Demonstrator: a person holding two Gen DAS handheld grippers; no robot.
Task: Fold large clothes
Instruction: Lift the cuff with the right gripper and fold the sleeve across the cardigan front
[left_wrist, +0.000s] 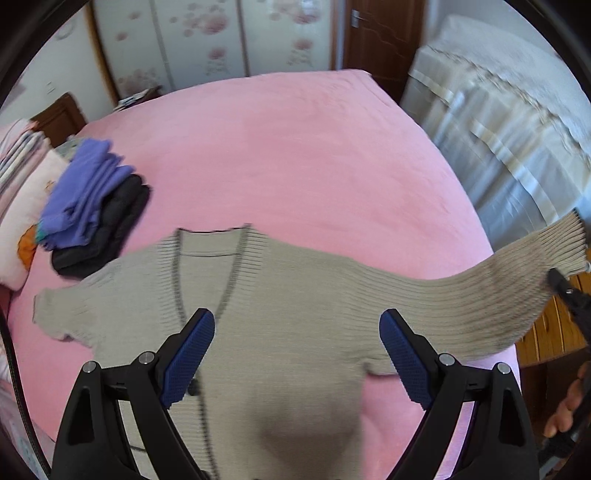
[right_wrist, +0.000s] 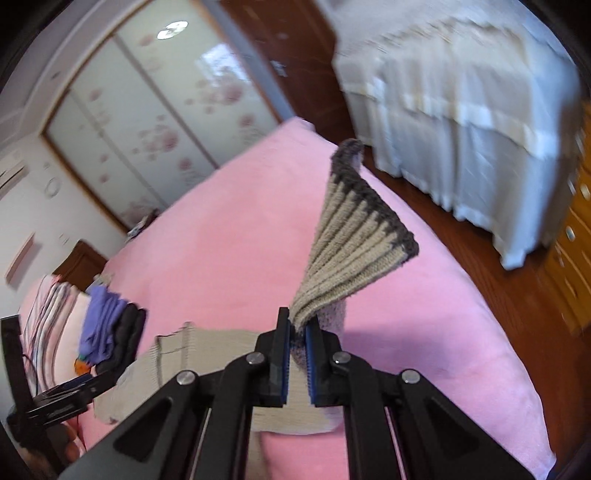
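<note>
Beige ribbed cardigan (left_wrist: 295, 314) lies face up near the near edge of the pink bed (left_wrist: 295, 155), one sleeve lifted off toward the right edge. Right tongs (right_wrist: 297, 350) clamped on that sleeve's cuff (right_wrist: 354, 236). Left tongs (left_wrist: 295, 354) spread wide above the cardigan body, holding nothing. Folded purple and black clothes (left_wrist: 92, 206) stacked at the left edge.

A beige ribbed cardigan (left_wrist: 295, 325) lies front-up and flat, one dark-edged sleeve cuff (right_wrist: 354, 236) lifted.
</note>
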